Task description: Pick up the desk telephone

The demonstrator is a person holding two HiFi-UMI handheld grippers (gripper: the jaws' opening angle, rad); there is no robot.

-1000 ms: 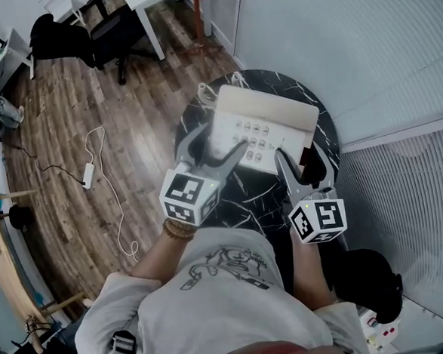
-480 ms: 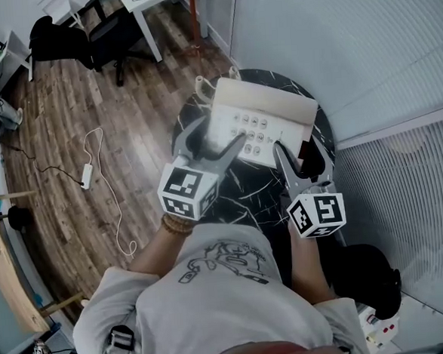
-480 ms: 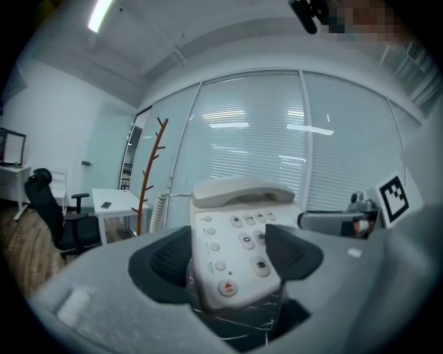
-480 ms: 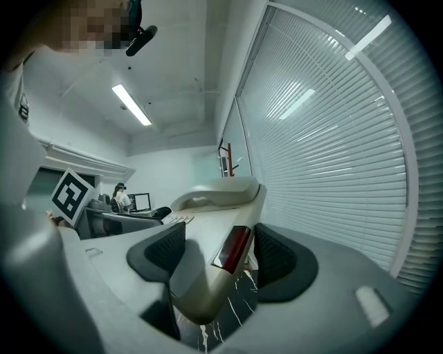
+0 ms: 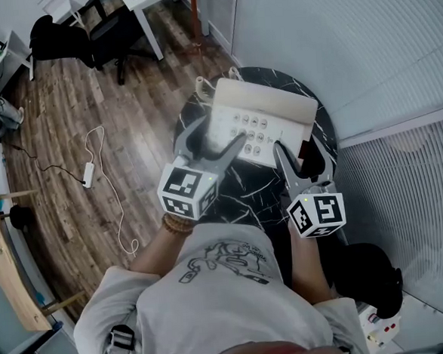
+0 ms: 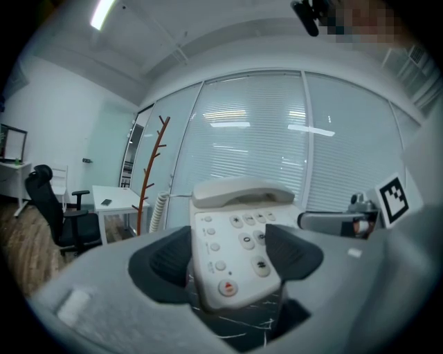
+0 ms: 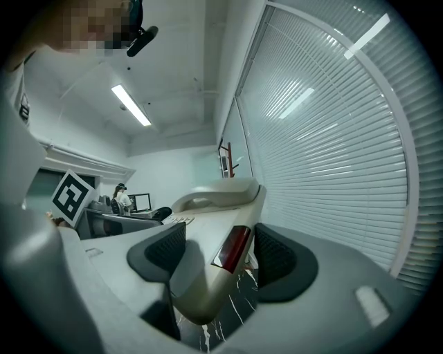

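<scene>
Telephone [image 5: 261,119] has shifted away from the person since a second ago, then held steady. Left gripper [image 5: 219,138] pinches its near-left corner and right gripper [image 5: 297,153] its near-right, over the round table [image 5: 245,192]. Lift probably begun.

In the head view the left gripper [image 5: 219,136] covers the near left corner of the desk telephone [image 5: 266,115] and some of its keys. The right gripper [image 5: 296,149] covers its near right corner. The key markings are too small to read. On the telephone's near side, the table [image 5: 237,190] disappears under both grippers and the wearer's torso [image 5: 215,301]. In the right gripper view, a seated figure [image 7: 122,196] far beyond the telephone is too small to make out.
</scene>
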